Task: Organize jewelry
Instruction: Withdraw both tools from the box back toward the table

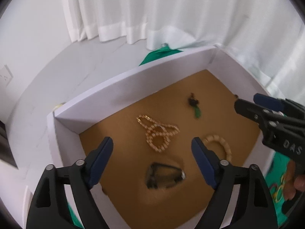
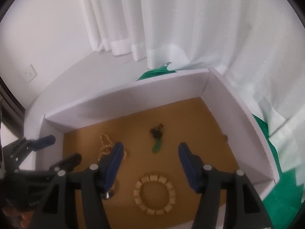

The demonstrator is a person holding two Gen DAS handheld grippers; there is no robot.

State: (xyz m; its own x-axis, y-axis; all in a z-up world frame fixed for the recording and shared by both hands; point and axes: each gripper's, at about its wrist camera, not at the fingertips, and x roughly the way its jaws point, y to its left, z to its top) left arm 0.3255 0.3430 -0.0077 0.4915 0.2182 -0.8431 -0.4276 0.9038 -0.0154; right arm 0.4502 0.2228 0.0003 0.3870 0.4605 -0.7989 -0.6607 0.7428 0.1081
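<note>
Left gripper (image 1: 152, 152) spread wide above dark pendant (image 1: 164, 175); right gripper (image 2: 149, 158) likewise released, bead bracelet (image 2: 154, 194) at six o'clock in box (image 2: 133, 97).

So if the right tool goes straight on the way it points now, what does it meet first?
Probably the brown floor of the white box, near the small dark charm with the green pendant. The right tool is open and empty; depth is hard to judge.

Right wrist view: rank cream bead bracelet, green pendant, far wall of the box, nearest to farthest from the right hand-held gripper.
From the right hand-held gripper, open over the box:
1. Cream bead bracelet: on the brown floor, just below the fingertips.
2. Green pendant: mid-floor, ahead between the fingers.
3. Far wall of the box: at the back, beyond everything.
</note>
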